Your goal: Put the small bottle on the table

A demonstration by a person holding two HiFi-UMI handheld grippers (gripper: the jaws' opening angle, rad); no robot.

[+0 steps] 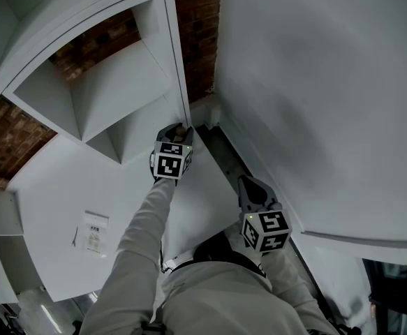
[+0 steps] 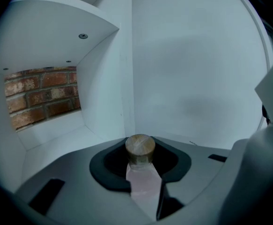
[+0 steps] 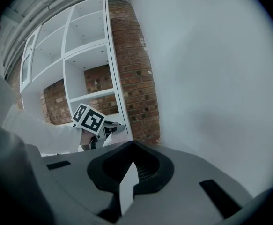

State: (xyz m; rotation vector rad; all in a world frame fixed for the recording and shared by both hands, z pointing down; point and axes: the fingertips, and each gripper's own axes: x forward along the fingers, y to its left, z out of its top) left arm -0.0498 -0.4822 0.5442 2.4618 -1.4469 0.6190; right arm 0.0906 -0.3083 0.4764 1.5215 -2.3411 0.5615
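A small clear bottle with a cork stopper (image 2: 140,146) stands upright between the jaws of my left gripper (image 2: 143,172), which is shut on its body. In the head view the left gripper (image 1: 177,131) hangs beside the front edge of the white shelf unit (image 1: 112,89), the cork just showing at its tip. My right gripper (image 1: 246,183) is lower and to the right, jaws shut with nothing in them (image 3: 131,146). The white table top (image 1: 315,82) spreads out to the right of both grippers. The right gripper view shows the left gripper (image 3: 112,126) in front of the shelves.
A brick wall (image 1: 197,33) shows behind the shelf unit and through its open compartments (image 2: 42,97). A dark gap (image 1: 224,159) runs between shelf and table. A paper label (image 1: 93,232) sticks to the shelf side. The table's rounded edge (image 1: 357,239) lies at lower right.
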